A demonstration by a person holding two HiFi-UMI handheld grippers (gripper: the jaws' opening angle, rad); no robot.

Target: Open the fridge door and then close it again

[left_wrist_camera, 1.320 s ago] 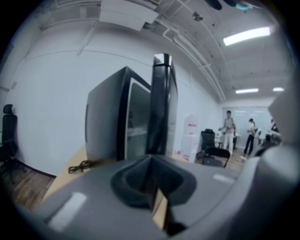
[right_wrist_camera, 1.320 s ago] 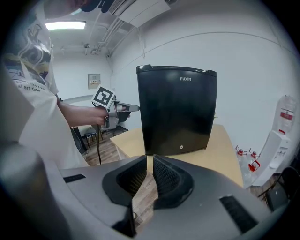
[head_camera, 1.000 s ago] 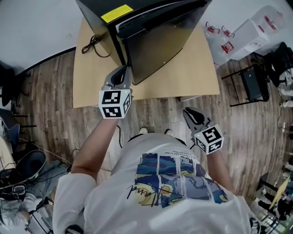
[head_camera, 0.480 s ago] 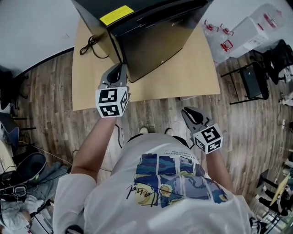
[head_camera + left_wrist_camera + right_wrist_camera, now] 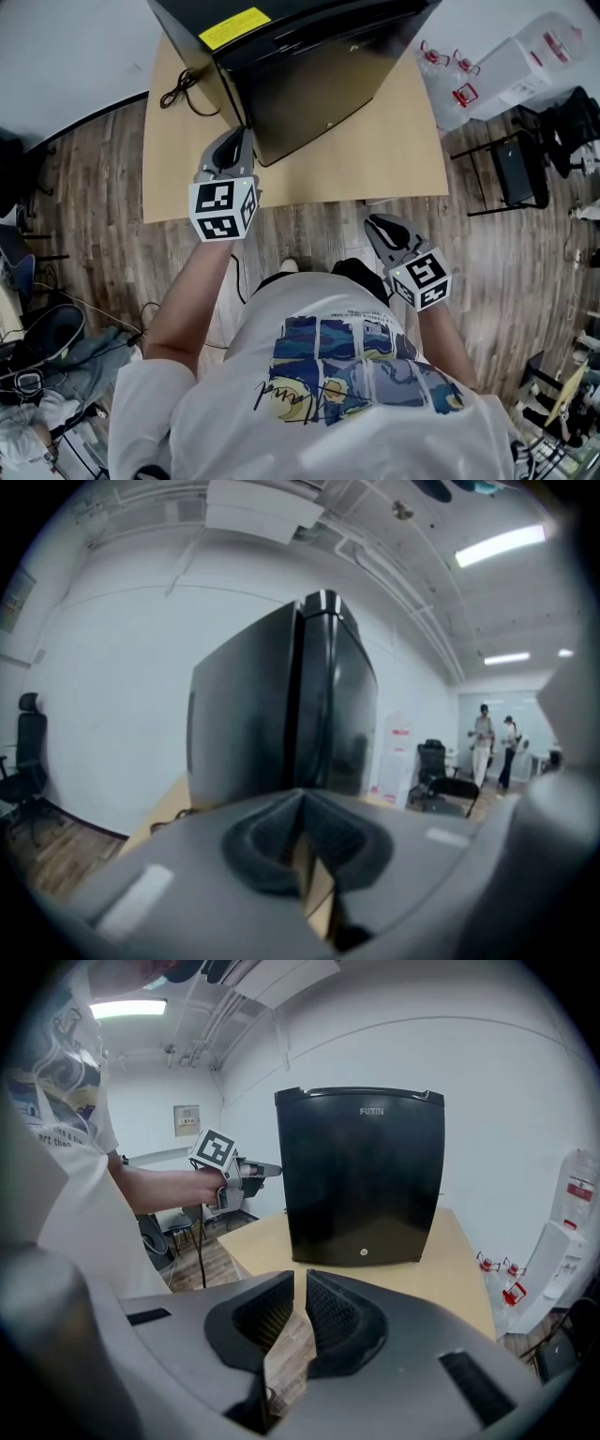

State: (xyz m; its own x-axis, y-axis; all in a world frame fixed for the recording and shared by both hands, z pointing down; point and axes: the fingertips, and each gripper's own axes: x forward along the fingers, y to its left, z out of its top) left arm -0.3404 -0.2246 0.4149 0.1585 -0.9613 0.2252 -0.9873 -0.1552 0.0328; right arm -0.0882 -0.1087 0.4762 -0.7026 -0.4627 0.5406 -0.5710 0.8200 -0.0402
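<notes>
1. Your left gripper [image 5: 234, 145] is clenched on nothing, with its tip beside the front left corner of the black box-shaped mini fridge [image 5: 314, 89].
2. The fridge stands toward the rear edge of the light wooden bench [image 5: 398, 141] and its door looks shut. A hard push could slide it backward.
3. Your right gripper [image 5: 377, 225] hangs off the bench's front edge, jaws a slit apart and empty, so it can't steady the fridge.

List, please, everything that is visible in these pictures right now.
fridge: one, black, on the table.
label: one, yellow, on the fridge's top.
table: one, tan, under the fridge.
cable: one, black, on the table left of the fridge.
bins: several, white with red clips, right of the table.
bystanders: two, colours unclear, far background.
left tool: one, grey, shut, beside the fridge's left edge.
right tool: one, grey, slightly open, empty, held low.
</notes>
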